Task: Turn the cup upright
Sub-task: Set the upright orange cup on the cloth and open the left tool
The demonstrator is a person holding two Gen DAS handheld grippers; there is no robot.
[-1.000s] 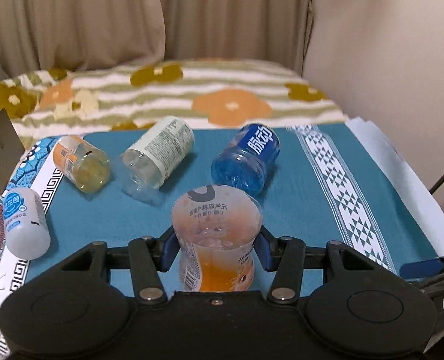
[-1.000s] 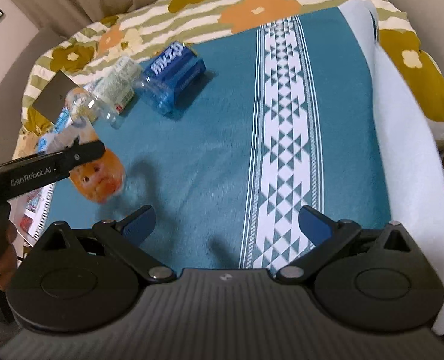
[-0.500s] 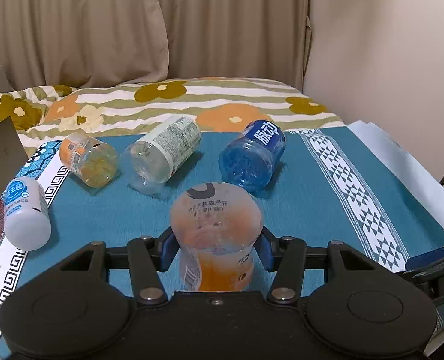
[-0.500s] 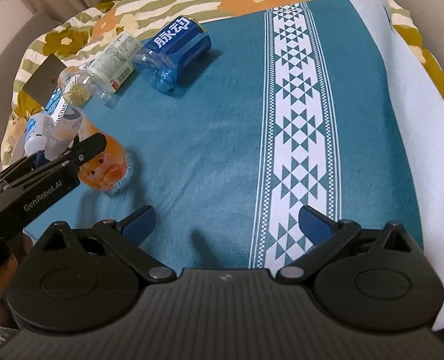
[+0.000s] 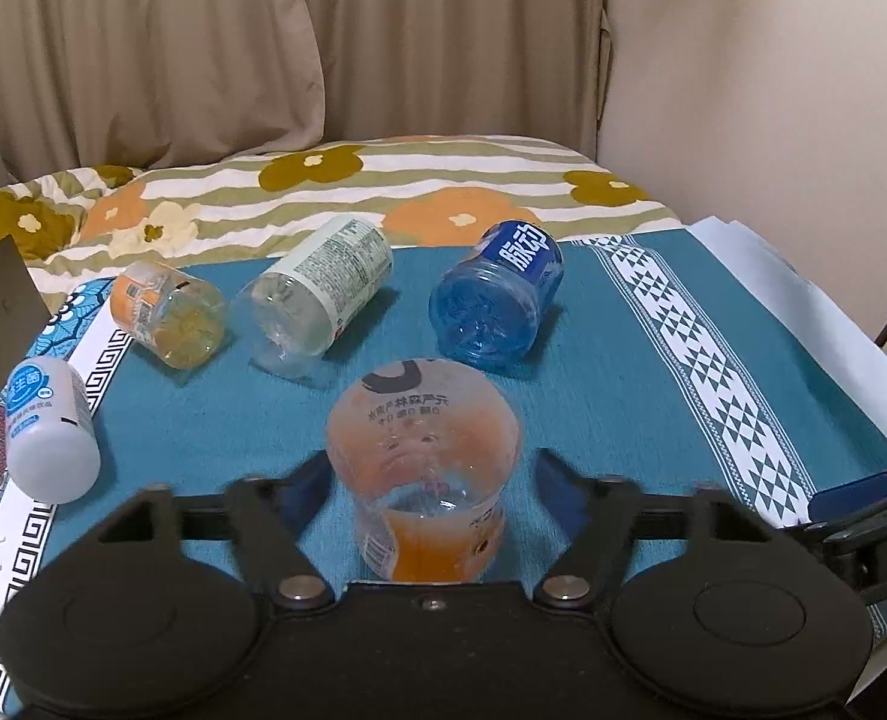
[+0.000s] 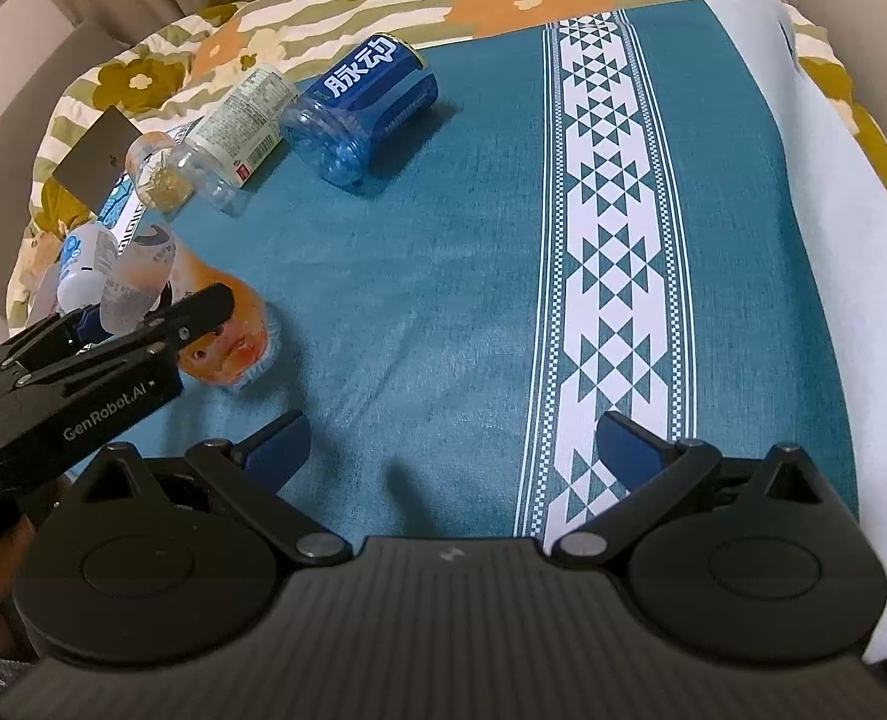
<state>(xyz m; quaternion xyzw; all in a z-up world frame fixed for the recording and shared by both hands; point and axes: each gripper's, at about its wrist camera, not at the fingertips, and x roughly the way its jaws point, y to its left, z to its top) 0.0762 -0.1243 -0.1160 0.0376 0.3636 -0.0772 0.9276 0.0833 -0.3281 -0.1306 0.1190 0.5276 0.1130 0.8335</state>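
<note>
An orange-labelled clear plastic cup [image 5: 425, 468] stands upright on the teal cloth [image 5: 593, 372], mouth up. My left gripper [image 5: 428, 480] is open, its blue pads apart on either side of the cup and clear of it. In the right wrist view the same cup [image 6: 227, 336] stands at the left behind the left gripper's body. My right gripper [image 6: 452, 441] is open and empty above the cloth, well right of the cup.
Three cups lie on their sides at the back: blue [image 5: 497, 297], white-labelled clear [image 5: 317, 294], orange-yellow [image 5: 170, 315]. A white bottle [image 5: 47, 429] lies at the left on a patterned mat. A flowered blanket [image 5: 383, 186] and curtain lie behind. White paper edges the cloth at right.
My left gripper lowered the cup upright onto the cloth and opened, letting go of it. The right gripper stayed open and shifted slightly.
</note>
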